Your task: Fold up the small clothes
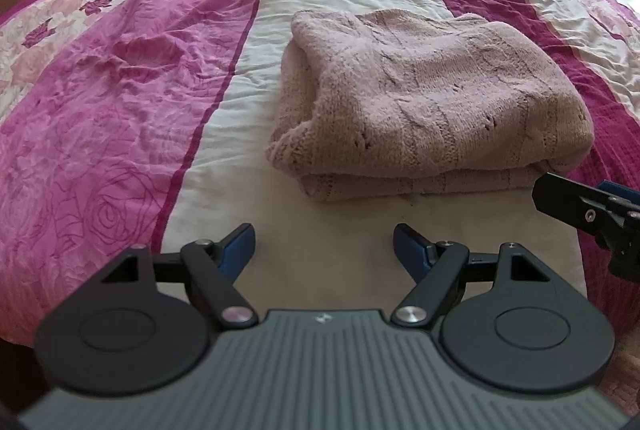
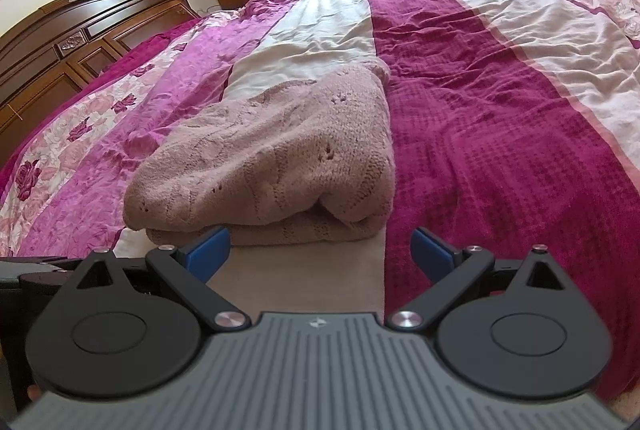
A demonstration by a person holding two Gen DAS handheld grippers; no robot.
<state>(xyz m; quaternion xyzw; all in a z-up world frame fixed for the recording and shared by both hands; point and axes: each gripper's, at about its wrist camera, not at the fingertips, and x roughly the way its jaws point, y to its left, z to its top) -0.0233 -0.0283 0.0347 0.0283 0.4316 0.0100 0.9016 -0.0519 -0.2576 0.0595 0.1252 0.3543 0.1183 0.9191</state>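
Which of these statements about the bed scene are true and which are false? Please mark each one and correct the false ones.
1. The pink knitted garment lies folded in layers on the bedspread. True.
2. The left gripper is shut on the garment. False: its jaws stand open, with nothing between them, and it is short of the garment.
3. The right gripper is open. True.
4. The bedspread is plain blue. False: it has stripes of pink, magenta and cream, with rose patterns.
5. A wooden headboard shows in the right wrist view. True.
6. The garment hangs from the headboard. False: it rests on the bedspread, well apart from it.
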